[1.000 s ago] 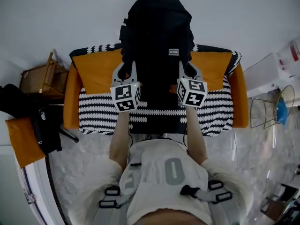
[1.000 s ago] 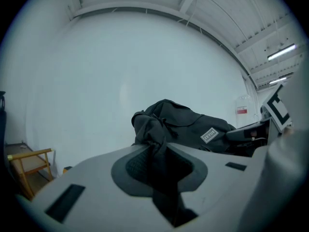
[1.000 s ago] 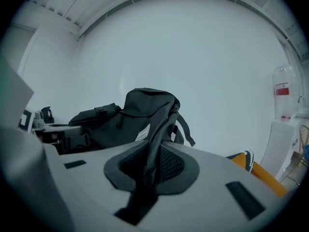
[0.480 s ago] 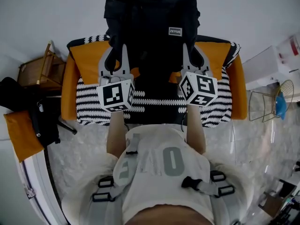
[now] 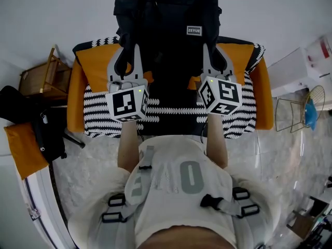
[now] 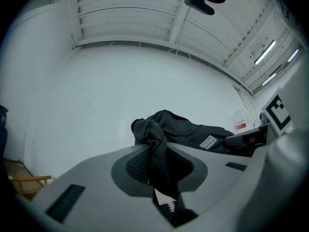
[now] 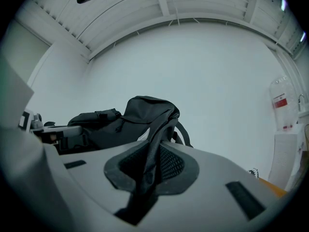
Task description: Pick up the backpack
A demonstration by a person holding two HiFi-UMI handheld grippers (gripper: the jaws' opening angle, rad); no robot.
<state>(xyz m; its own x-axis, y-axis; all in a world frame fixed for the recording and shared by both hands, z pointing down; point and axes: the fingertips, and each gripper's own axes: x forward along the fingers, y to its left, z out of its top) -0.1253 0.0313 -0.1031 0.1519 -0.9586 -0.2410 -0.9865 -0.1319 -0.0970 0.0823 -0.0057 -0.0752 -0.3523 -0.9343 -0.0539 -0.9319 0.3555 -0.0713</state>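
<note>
The black backpack (image 5: 166,25) hangs above the orange seat (image 5: 101,71) with its black-and-white striped cover (image 5: 171,110), held up between both grippers. My left gripper (image 5: 129,52) is shut on a black shoulder strap (image 6: 155,161) at the pack's left side. My right gripper (image 5: 213,56) is shut on the other strap (image 7: 150,153) at the right side. In the left gripper view the backpack's body (image 6: 193,132) with its small label rises beyond the jaws against a white wall. The right gripper view shows the backpack's top (image 7: 145,112) the same way.
A wooden chair (image 5: 44,82) stands left of the seat, with a dark bag (image 5: 46,139) and an orange cushion (image 5: 23,149) on the floor below it. At the right are a white cabinet (image 5: 311,69) and a wire basket (image 5: 298,115). A white wall lies behind.
Both grippers have risen with the straps in them, and the backpack has come up off the seat toward the top of the head view. Over the last half second little has moved.
</note>
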